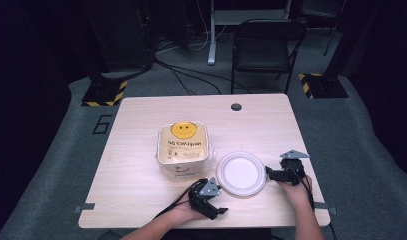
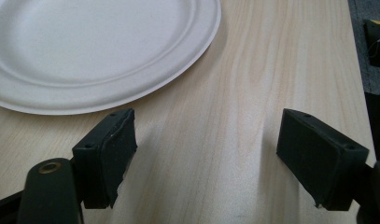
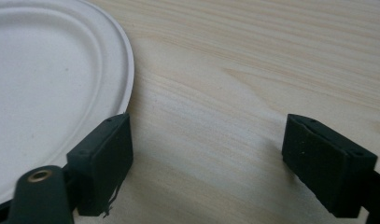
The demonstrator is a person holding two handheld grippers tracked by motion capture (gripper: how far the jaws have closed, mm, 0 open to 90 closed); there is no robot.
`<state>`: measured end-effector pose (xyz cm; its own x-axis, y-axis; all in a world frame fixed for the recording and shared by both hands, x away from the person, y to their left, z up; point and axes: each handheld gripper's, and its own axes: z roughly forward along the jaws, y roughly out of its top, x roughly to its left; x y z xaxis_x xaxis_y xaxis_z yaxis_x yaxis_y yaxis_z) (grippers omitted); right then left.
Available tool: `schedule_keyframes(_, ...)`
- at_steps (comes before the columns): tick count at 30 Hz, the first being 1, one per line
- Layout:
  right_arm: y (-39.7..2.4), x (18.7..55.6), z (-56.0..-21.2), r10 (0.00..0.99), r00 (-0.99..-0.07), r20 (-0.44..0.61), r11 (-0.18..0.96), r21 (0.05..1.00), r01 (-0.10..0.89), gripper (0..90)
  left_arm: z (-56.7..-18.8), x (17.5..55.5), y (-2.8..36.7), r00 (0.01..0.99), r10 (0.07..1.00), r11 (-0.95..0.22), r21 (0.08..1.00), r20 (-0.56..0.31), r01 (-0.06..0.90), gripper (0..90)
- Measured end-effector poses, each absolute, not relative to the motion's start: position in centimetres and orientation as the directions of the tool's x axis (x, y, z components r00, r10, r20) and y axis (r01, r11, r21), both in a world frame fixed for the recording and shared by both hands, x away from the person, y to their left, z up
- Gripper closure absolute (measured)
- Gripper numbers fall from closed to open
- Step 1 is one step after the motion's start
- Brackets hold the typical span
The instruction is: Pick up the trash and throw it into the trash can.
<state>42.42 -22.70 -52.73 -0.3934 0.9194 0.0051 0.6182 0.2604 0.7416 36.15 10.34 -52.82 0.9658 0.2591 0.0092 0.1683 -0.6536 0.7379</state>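
A round, ridged white paper plate (image 1: 241, 173) lies flat on the pale wood-grain table (image 1: 141, 180), just beside a glossy plastic bag with a yellow smiley face (image 1: 183, 148). The left gripper (image 1: 211, 196) sits at the plate's near-left edge and the right gripper (image 1: 271, 173) at its right edge. Both spread their 2 matte black, blocky jaws wide over bare wood, holding nothing.

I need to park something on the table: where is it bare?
Bare wood lies along the table's far edge behind the smiley bag, and down its left side. It is crowded at the near middle, where the paper plate sits between the left tool and right tool.
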Motion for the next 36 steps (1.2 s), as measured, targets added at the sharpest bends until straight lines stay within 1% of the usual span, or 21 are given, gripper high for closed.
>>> schedule_keyframes(4,-22.71,42.32,-52.72,0.918,-0.396,0.003,0.264,0.741,0.617,14.8,-52.85,36.17,10.28,0.963,0.271,-0.651,0.738,0.005,0.179,16.4)
schedule_keyframes(14,-22.75,42.31,-52.73,0.915,-0.402,0.004,0.268,0.740,0.617,14.5,-52.83,36.14,10.30,0.960,0.281,-0.652,0.736,0.010,0.184,16.3)
schedule_keyframes(20,-22.74,42.26,-52.71,0.914,-0.406,0.009,0.265,0.746,0.611,18.2,-52.82,36.08,10.29,0.958,0.286,-0.649,0.737,0.007,0.189,16.7)
schedule_keyframes(24,-22.81,42.22,-52.69,0.910,-0.415,0.004,0.272,0.749,0.604,21.0,-52.79,36.02,10.30,0.960,0.281,-0.646,0.740,0.006,0.185,21.3)
schedule_keyframes(25,-22.81,42.22,-52.69,0.910,-0.415,0.004,0.272,0.749,0.604,21.0,-52.77,35.97,10.29,0.960,0.279,-0.646,0.741,0.007,0.182,21.3)
schedule_keyframes(26,-22.81,42.18,-52.68,0.911,-0.412,0.007,0.268,0.749,0.605,23.4,-52.68,35.87,10.25,0.960,0.279,-0.644,0.742,0.000,0.187,25.9)
schedule_keyframes(27,-22.84,42.15,-52.66,0.911,-0.412,0.009,0.266,0.751,0.605,24.6,-52.66,35.82,10.20,0.959,0.283,-0.642,0.742,-0.001,0.190,27.3)
schedule_keyframes(29,-22.88,42.15,-52.64,0.912,-0.410,0.005,0.267,0.752,0.603,25.8,-52.61,35.81,10.17,0.959,0.283,-0.646,0.740,0.002,0.189,28.8)
schedule_keyframes(30,-22.95,42.17,-52.61,0.914,-0.406,0.007,0.262,0.753,0.603,28.7,-52.58,35.78,10.04,0.956,0.292,-0.644,0.740,0.001,0.196,29.5)
schedule_keyframes(32,-22.98,42.18,-52.59,0.915,-0.403,0.007,0.260,0.754,0.604,29.7,-52.54,35.82,9.99,0.956,0.293,-0.642,0.741,-0.001,0.198,29.8)
schedule_keyframes(33,-23.06,42.17,-52.54,0.917,-0.398,0.017,0.250,0.754,0.607,32.6,-52.42,35.85,9.90,0.953,0.302,-0.628,0.749,-0.017,0.212,30.3)
schedule_keyframes(36,-23.19,42.18,-52.47,0.918,-0.394,0.032,0.236,0.755,0.612,35.0,-52.18,35.97,9.63,0.949,0.311,-0.606,0.760,-0.047,0.236,30.6)
